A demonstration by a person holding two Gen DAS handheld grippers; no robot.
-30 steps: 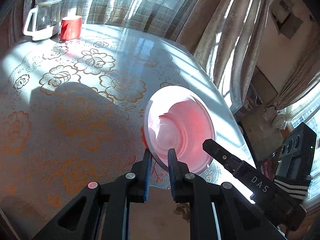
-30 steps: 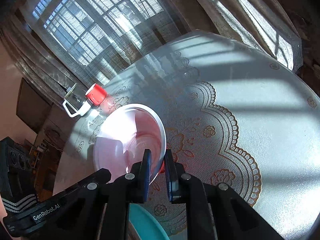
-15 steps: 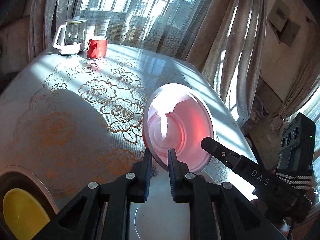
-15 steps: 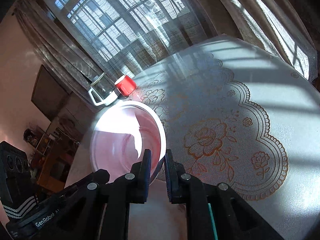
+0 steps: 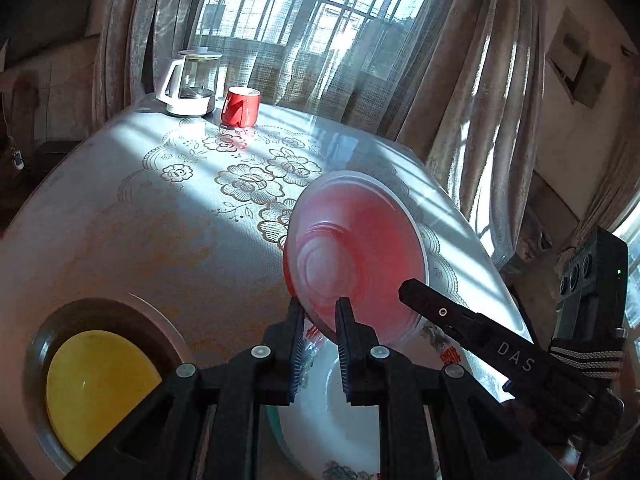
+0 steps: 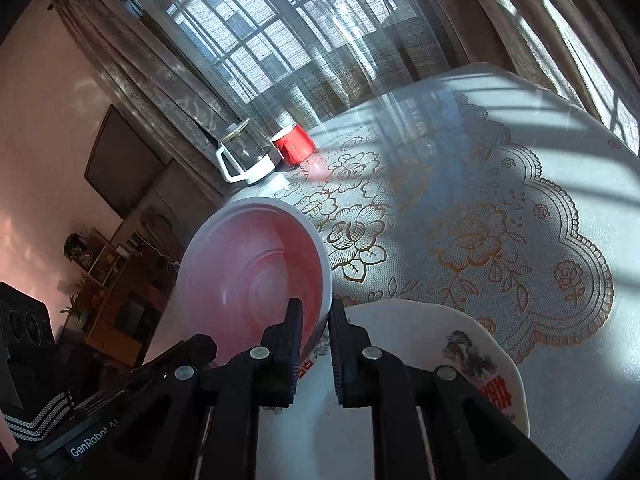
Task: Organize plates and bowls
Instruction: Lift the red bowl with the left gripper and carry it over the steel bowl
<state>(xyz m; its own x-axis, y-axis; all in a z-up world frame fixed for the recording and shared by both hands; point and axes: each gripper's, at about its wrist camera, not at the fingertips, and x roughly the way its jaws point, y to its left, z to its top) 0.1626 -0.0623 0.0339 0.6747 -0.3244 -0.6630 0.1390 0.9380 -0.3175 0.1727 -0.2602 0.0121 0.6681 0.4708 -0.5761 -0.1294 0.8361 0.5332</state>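
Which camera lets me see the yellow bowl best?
The left wrist view. The yellow bowl sits at its lower left, inside a dark dish, partly cut off by the left gripper. The right wrist view does not show it at all.

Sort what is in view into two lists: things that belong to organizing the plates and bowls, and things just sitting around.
Part of the job:
- pink bowl, its rim pinched by the left gripper and the right gripper
- white patterned plate beneath it
- yellow bowl

Just sitting around:
- red mug
- glass kettle
- lace tablecloth
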